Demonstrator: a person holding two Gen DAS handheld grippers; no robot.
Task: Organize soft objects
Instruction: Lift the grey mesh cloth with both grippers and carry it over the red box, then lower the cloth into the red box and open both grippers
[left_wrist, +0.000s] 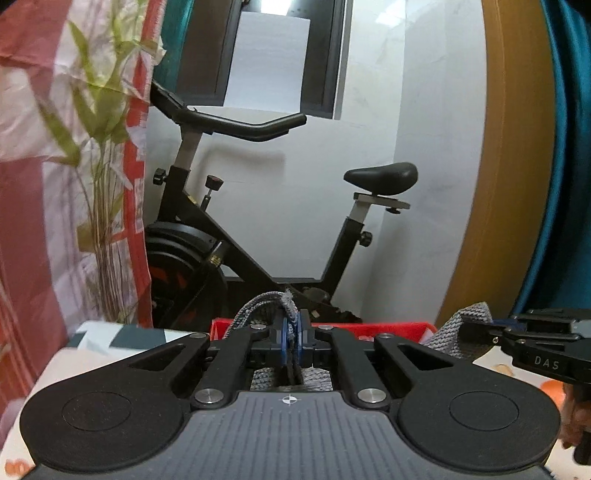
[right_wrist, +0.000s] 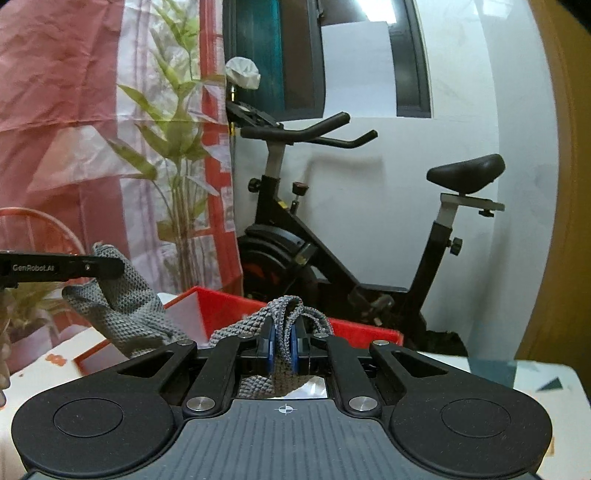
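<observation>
white wall behind, red box (right_wrist: 229, 310), grey knitted cloth (right_wrist: 122, 302) pinched

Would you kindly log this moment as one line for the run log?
left gripper: shut on grey knit cloth | right gripper: shut on same cloth | cloth: held over red box | stage: carrying

Each gripper (left_wrist: 291, 338) (right_wrist: 283, 345) is built of matte black linkages, fastened by silver round screws, with blue pads (right_wrist: 269, 347); a ribbed grey plate bearing a white crosshair is seen at 6 o'clock.
</observation>
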